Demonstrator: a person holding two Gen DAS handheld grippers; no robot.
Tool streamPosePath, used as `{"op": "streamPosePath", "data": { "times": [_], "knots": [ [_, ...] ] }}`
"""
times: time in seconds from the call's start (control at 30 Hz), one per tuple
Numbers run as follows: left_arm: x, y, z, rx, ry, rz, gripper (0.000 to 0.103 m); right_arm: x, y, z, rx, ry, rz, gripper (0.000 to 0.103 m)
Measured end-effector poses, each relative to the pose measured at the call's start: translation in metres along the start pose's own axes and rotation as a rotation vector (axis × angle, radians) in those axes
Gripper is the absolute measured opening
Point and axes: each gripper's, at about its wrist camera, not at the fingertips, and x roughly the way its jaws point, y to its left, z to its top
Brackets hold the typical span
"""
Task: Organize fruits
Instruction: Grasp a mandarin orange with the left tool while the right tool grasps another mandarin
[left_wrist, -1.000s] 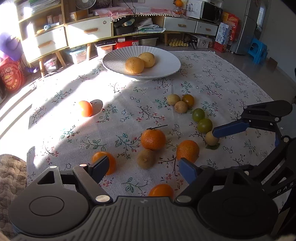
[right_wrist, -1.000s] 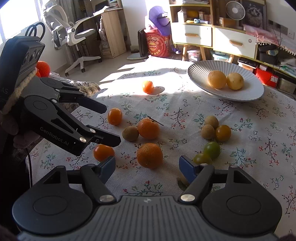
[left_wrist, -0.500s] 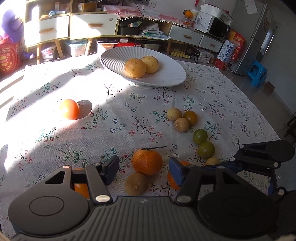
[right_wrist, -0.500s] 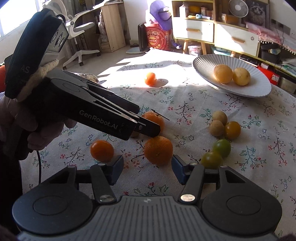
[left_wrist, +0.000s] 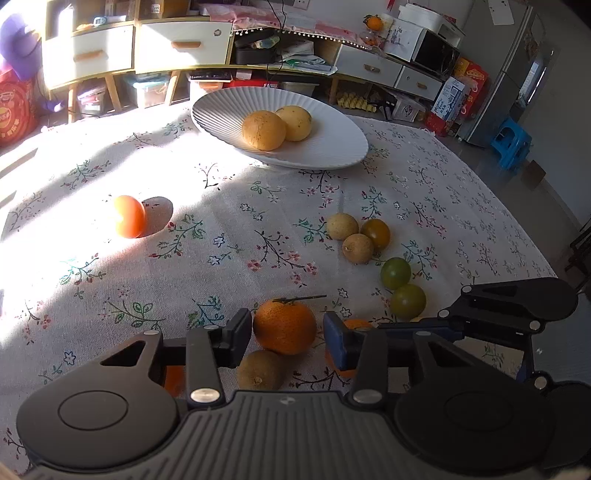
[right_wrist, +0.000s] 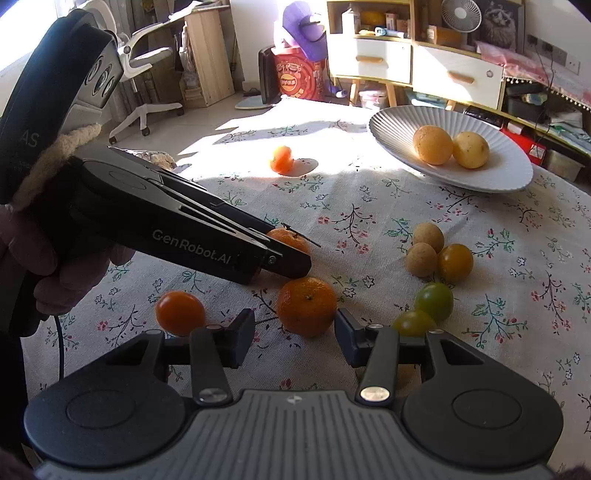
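Observation:
My left gripper (left_wrist: 288, 336) is open, its jaws on either side of a stemmed orange mandarin (left_wrist: 284, 326) on the floral tablecloth; it also shows in the right wrist view (right_wrist: 288, 264). My right gripper (right_wrist: 294, 334) is open around a second mandarin (right_wrist: 306, 307), which is partly hidden in the left wrist view (left_wrist: 351, 326). A kiwi (left_wrist: 260, 369) lies just below the left jaws. A white ribbed plate (left_wrist: 332, 147) at the far side holds two yellow fruits (left_wrist: 264, 130).
A red-orange tomato (left_wrist: 129, 221) lies in sunlight at left. Two tan fruits (left_wrist: 341, 226), a yellow-brown one (left_wrist: 376, 232) and two green ones (left_wrist: 396, 273) sit at right. A small orange fruit (right_wrist: 180, 313) lies near my right gripper's left finger. Cabinets and a chair stand beyond the table.
Both grippers have moved forward and lower over the table. Each now has a mandarin between its open jaws, and the jaws have narrowed.

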Motion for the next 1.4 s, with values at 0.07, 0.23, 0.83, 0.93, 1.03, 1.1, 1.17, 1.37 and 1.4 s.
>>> {"op": "streamPosePath", "data": {
  "times": [0.07, 0.23, 0.83, 0.93, 1.03, 1.1, 1.17, 1.37, 1.4],
  "knots": [
    [0.000, 0.001, 0.000, -0.003, 0.003, 0.000, 0.029, 0.001, -0.001, 0.000, 0.000, -0.003, -0.009, 0.042],
    [0.002, 0.001, -0.001, 0.003, 0.017, 0.015, 0.029, 0.005, -0.004, -0.001, 0.012, 0.001, -0.015, 0.033],
    [0.004, 0.000, -0.001, 0.012, 0.020, 0.026, 0.029, -0.013, -0.009, 0.005, -0.006, -0.001, -0.005, 0.023],
    [0.005, -0.001, -0.001, 0.018, 0.022, 0.034, 0.029, -0.008, -0.011, 0.004, 0.010, 0.006, 0.000, 0.031],
    [0.006, -0.003, -0.002, 0.022, 0.020, 0.036, 0.026, -0.005, -0.011, 0.005, 0.020, 0.004, -0.001, 0.041],
    [0.006, -0.003, -0.002, 0.027, 0.019, 0.039, 0.025, -0.002, -0.012, 0.005, 0.019, -0.002, -0.004, 0.041],
    [0.005, -0.004, -0.002, 0.030, 0.018, 0.041, 0.024, 0.001, -0.013, 0.006, 0.022, -0.006, -0.007, 0.040],
    [0.003, -0.001, -0.001, 0.018, 0.009, 0.056, 0.024, 0.003, -0.012, 0.004, 0.005, 0.002, -0.028, 0.020],
    [0.002, -0.001, -0.001, 0.014, 0.007, 0.057, 0.024, 0.002, -0.012, 0.004, 0.008, -0.001, -0.026, 0.016]
  ]
}}
